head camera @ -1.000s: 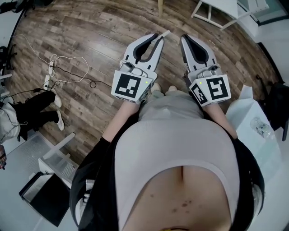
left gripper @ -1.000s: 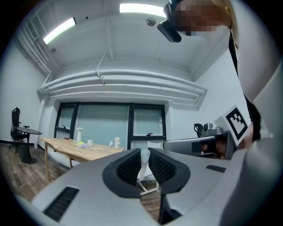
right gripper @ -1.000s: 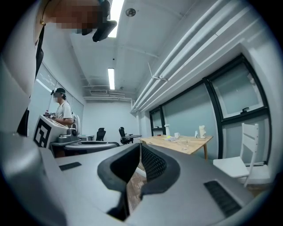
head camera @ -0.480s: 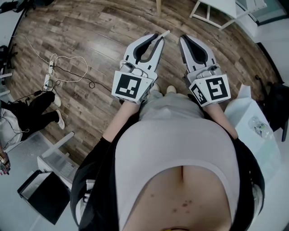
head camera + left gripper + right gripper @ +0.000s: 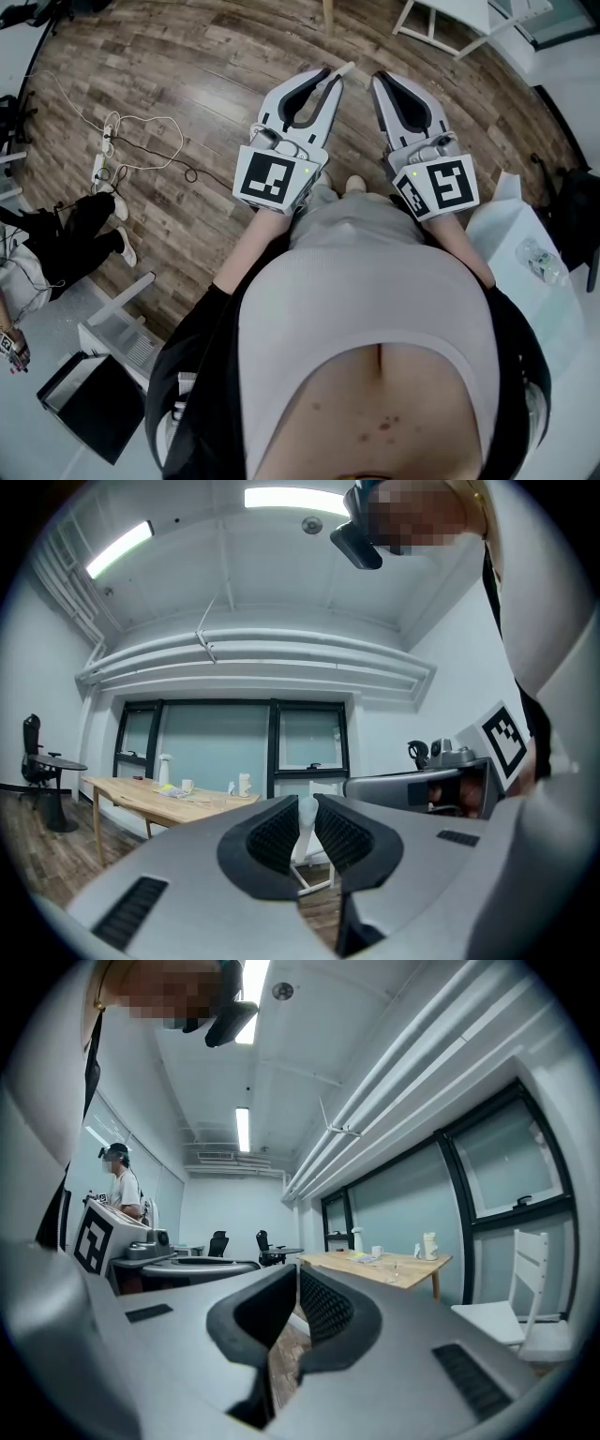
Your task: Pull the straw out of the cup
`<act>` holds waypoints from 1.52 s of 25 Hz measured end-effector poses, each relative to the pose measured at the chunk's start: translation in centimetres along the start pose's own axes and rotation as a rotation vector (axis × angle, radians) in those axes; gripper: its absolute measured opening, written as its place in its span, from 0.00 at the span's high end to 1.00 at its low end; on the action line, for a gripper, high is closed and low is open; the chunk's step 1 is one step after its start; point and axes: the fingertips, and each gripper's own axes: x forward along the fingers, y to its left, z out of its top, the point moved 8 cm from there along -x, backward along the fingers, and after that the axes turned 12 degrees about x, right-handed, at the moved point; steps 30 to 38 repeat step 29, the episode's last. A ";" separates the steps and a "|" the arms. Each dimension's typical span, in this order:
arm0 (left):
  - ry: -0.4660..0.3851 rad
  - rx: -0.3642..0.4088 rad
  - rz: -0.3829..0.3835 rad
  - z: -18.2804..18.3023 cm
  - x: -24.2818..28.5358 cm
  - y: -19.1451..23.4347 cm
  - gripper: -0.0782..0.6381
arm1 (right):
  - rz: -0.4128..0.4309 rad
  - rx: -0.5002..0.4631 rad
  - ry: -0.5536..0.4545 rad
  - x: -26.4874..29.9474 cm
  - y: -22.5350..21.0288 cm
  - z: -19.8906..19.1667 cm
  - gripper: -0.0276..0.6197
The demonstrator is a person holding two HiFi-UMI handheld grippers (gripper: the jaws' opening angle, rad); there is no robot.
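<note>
Pads (image 5: 277, 836) of the left gripper (image 5: 306, 804) are pressed nearly together on the white straw (image 5: 303, 829) — its lower end is hidden behind them, and a short tip pokes out past them. Just right of the straw, the right gripper (image 5: 294, 1277) has its jaws together, holding nothing — both are above the wooden floor (image 5: 187, 84).

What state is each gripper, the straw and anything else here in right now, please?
left gripper: shut on the straw.
straw: clamped between the left jaws, with no cup around it.
right gripper: shut, with nothing between its jaws.
ceiling light: switched on.
</note>
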 end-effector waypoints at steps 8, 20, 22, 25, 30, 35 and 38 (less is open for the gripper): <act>-0.001 0.003 -0.007 0.3 0.3 -0.5 0.82 | 0.012 -0.030 0.000 -0.5 0.1 0.4 0.91; -0.010 0.005 0.000 0.4 0.5 -0.9 0.82 | 0.011 -0.030 0.003 -0.8 -0.4 0.4 0.91; -0.006 0.006 -0.002 0.4 0.5 -0.9 0.82 | 0.010 -0.031 0.003 -0.8 -0.3 0.4 0.91; -0.004 0.007 -0.003 0.4 0.6 -0.8 0.82 | 0.010 -0.033 0.003 -0.7 -0.4 0.5 0.91; -0.012 0.004 0.000 0.3 0.8 -0.5 0.82 | 0.015 -0.035 0.004 -0.3 -0.5 0.4 0.91; -0.012 0.004 0.000 0.3 0.8 -0.5 0.82 | 0.015 -0.035 0.004 -0.3 -0.5 0.4 0.91; -0.012 0.004 0.000 0.3 0.8 -0.5 0.82 | 0.015 -0.035 0.004 -0.3 -0.5 0.4 0.91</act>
